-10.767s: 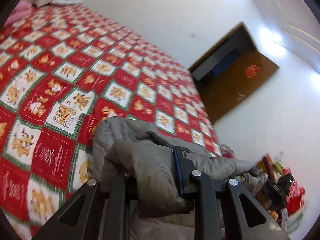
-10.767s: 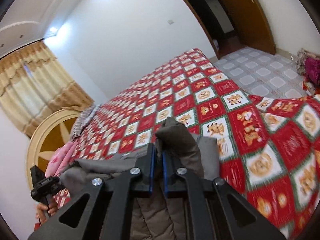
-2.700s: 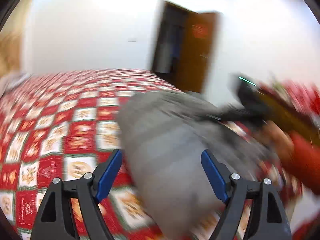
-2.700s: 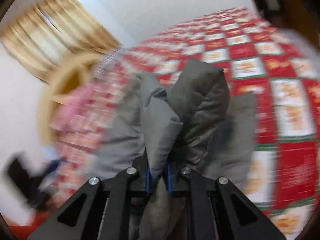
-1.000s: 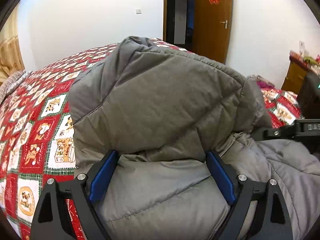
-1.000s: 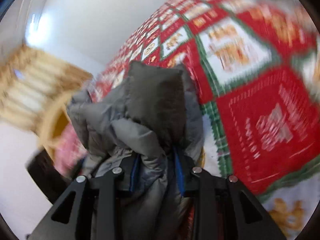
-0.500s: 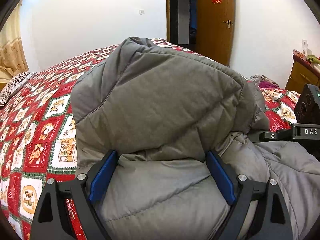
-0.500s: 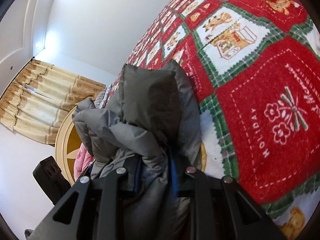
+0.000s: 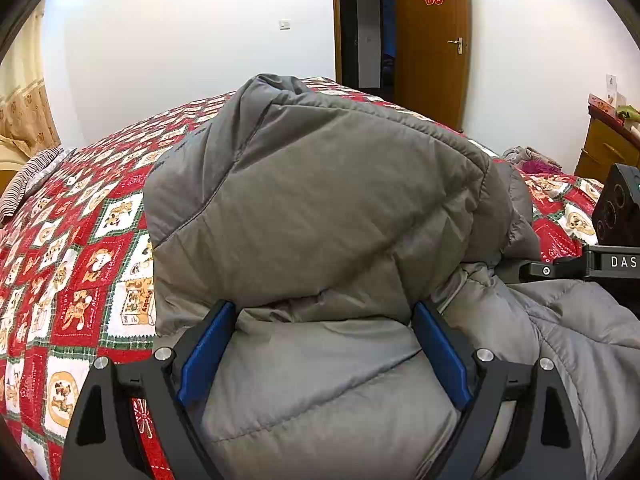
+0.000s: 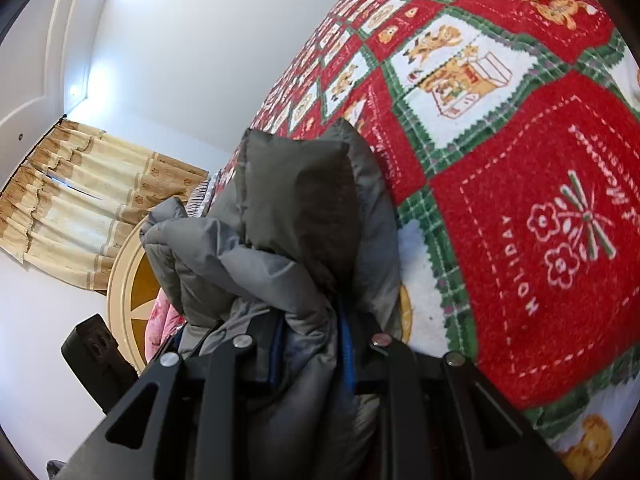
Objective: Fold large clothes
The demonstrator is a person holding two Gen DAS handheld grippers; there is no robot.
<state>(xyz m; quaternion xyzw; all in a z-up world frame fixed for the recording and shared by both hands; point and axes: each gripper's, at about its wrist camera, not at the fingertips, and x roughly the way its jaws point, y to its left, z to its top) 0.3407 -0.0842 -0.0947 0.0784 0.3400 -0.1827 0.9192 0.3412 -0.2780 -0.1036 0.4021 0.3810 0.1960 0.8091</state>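
door (image 9: 430,40): red 囍 sign | right gripper (image 9: 600,264): "DAS", likely cut off | bedspread (image 10: 520,220): "HOLIDAY"

1. One grey padded jacket (image 9: 320,208), bunched on the bed.
2. One bed (image 9: 80,264) with a red patchwork cover.
3. Two hand-held grippers: left hand-held gripper (image 9: 320,356), right hand-held gripper (image 10: 310,356).
4. One wooden door (image 9: 432,40).
5. One set of beige curtains (image 10: 80,200).

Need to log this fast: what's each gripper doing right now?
Left gripper: open wide around the jacket.
Right gripper: shut on a jacket fold.
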